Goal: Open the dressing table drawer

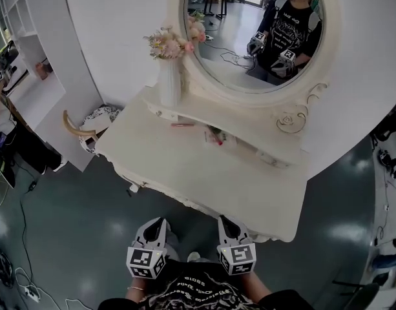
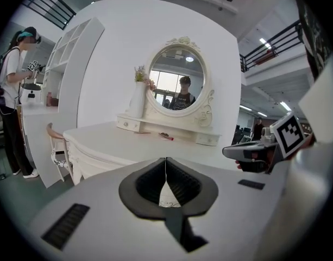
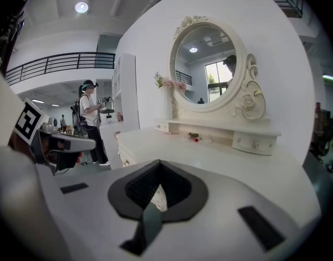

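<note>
Both pairs of jaws are clenched on nothing: the left gripper (image 2: pixel 165 160) and the right gripper (image 3: pixel 158 163) each show their pads pressed together with no object between them. They hover side by side short of the dressing table (image 1: pixel 204 173), which stands at twelve o'clock. Its small shelf drawer (image 3: pixel 242 142), at one o'clock, looks closed. By my judgement the whole task remains: reach, grasp a knob (image 3: pixel 255 144), pull.
</note>
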### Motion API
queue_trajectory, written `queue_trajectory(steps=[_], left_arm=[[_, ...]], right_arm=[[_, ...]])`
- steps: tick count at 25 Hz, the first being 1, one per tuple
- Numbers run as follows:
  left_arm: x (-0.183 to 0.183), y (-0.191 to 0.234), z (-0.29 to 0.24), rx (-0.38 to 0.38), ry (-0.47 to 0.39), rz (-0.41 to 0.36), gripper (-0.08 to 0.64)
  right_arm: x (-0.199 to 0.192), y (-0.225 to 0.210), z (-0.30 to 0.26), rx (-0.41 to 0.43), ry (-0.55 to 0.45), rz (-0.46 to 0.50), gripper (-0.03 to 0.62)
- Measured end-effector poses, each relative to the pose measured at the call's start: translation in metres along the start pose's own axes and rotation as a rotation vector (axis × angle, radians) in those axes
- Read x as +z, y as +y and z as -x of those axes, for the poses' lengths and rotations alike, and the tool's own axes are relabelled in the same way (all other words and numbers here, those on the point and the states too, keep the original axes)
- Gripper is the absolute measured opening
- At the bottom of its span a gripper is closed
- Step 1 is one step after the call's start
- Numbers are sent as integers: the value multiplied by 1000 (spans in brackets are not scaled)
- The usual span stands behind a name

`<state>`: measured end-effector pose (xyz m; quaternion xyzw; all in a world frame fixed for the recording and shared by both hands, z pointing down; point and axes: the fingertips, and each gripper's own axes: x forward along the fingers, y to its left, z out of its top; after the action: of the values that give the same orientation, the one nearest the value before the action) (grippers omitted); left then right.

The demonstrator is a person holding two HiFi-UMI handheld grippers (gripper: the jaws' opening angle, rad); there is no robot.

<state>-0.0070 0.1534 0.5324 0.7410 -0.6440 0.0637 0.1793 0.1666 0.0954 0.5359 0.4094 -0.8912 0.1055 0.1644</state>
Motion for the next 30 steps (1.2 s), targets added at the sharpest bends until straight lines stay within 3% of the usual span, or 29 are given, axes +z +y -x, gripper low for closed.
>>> queue_trajectory(steps=[21, 30], left_arm=[[48, 88, -96, -127, 64, -14, 17], [69, 122, -130, -195, 97, -93, 15]], right_arm=[[33, 0, -96, -113, 68, -33, 10], [55, 7, -130, -188, 56, -44, 11]])
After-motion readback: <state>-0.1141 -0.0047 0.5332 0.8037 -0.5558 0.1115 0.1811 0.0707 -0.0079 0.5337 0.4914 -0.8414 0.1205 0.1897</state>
